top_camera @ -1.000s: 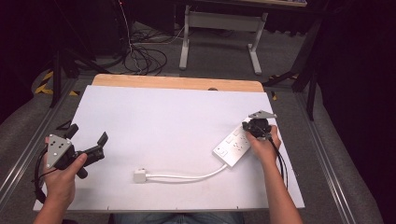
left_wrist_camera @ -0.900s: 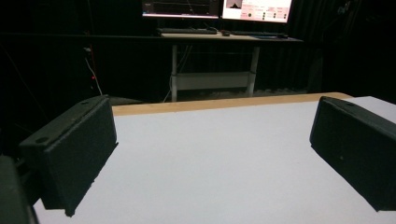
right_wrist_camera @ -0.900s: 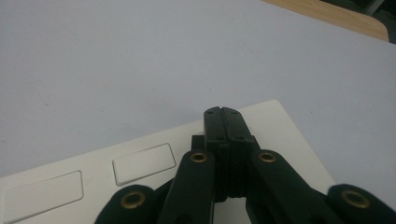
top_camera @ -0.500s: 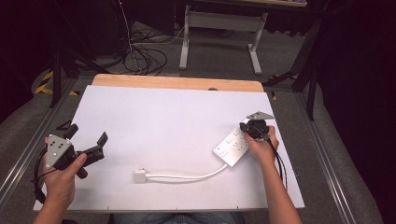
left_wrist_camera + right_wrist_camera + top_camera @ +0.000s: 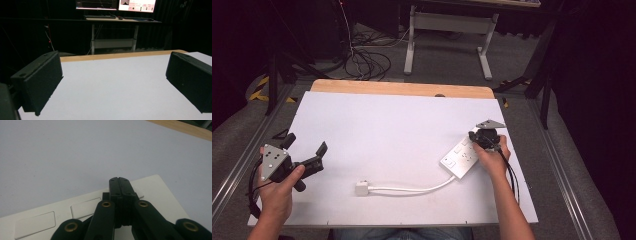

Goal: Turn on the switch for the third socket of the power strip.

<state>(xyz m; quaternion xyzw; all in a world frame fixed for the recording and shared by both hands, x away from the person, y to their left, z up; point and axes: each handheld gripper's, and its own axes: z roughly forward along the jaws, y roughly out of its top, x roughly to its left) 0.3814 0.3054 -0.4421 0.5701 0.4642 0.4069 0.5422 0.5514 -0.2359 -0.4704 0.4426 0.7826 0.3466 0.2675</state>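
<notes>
A white power strip [image 5: 459, 160] lies flat on the right of the white table top [image 5: 402, 125]. Its white cable [image 5: 412, 189] runs left to a small white plug [image 5: 362, 188]. My right gripper [image 5: 475, 139] stands over the strip's far end, shut, with nothing between its jaws. In the right gripper view the closed tips [image 5: 119, 180] point down at the power strip [image 5: 50, 217]; I cannot tell whether they touch it. My left gripper [image 5: 305, 145] is held at the table's left edge, open and empty. In its own view the left gripper [image 5: 113, 75] has bare table between its jaws.
A wooden strip [image 5: 402, 89] borders the table's far edge. Beyond it stand a desk frame [image 5: 447, 30] and loose cables [image 5: 362, 60] on the floor. Monitors [image 5: 117, 4] show on a desk in the left gripper view.
</notes>
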